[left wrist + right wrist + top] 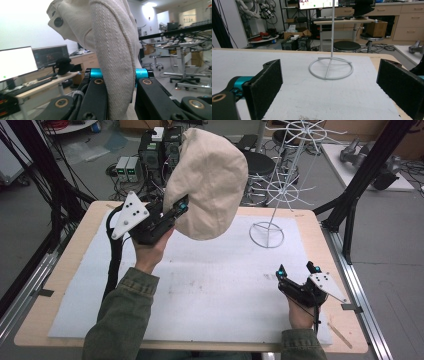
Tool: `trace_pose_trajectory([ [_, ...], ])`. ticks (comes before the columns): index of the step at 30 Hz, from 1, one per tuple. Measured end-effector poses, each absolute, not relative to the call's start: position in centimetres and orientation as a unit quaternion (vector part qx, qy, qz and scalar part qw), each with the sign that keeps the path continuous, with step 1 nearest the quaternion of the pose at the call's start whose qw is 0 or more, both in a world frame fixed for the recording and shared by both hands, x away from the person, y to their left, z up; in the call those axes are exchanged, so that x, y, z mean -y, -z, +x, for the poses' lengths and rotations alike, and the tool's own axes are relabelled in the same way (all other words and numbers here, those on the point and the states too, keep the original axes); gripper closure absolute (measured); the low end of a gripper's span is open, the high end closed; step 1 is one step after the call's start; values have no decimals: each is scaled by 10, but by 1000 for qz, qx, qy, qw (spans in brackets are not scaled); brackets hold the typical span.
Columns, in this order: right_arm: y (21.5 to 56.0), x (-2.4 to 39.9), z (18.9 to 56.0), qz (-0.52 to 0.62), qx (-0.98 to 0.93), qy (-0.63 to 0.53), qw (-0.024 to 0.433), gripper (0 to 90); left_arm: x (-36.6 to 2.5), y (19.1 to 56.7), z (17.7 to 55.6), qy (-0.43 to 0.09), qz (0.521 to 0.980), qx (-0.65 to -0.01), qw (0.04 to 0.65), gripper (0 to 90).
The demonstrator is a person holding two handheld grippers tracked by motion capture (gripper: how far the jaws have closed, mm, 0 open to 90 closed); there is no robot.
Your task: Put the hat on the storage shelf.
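Note:
A cream cloth cap (207, 185) hangs in the air above the back left of the table, with my left gripper (181, 208) shut on its lower edge. In the left gripper view the cap's brim (117, 75) is pinched between the two black jaws, and a dark button (58, 22) shows near its top. A white wire stand (285, 185) with a ring base (266, 234) rises at the back right of the table. My right gripper (297, 269) rests open near the front right, pointing at the ring base (331, 68), with nothing between its pads (265, 86).
A white mat (200, 285) covers the wooden table (65, 270). Black frame posts stand at the left and at the right (360, 180). Computer boxes (150, 152) and a black stool (260, 162) sit on the floor behind the table.

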State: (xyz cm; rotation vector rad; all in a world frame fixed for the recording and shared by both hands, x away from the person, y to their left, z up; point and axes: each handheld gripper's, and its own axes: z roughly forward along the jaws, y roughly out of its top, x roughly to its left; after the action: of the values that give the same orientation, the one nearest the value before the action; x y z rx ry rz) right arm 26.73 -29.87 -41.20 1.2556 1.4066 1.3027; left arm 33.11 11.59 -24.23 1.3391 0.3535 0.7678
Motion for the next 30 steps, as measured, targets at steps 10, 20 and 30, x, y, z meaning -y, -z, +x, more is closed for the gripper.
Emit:
trace_pose_trajectory([
  [10,412,299,266,499,-560,-518,412,57,-101,231,343,-330,589,-143,724,860],
  [20,412,300,265,498,-558,-518,415,57,-86,219,348,-319,580,-123,739,860],
  [30,411,301,265,499,-556,-520,413,57,-66,205,352,-303,571,-91,758,860],
])
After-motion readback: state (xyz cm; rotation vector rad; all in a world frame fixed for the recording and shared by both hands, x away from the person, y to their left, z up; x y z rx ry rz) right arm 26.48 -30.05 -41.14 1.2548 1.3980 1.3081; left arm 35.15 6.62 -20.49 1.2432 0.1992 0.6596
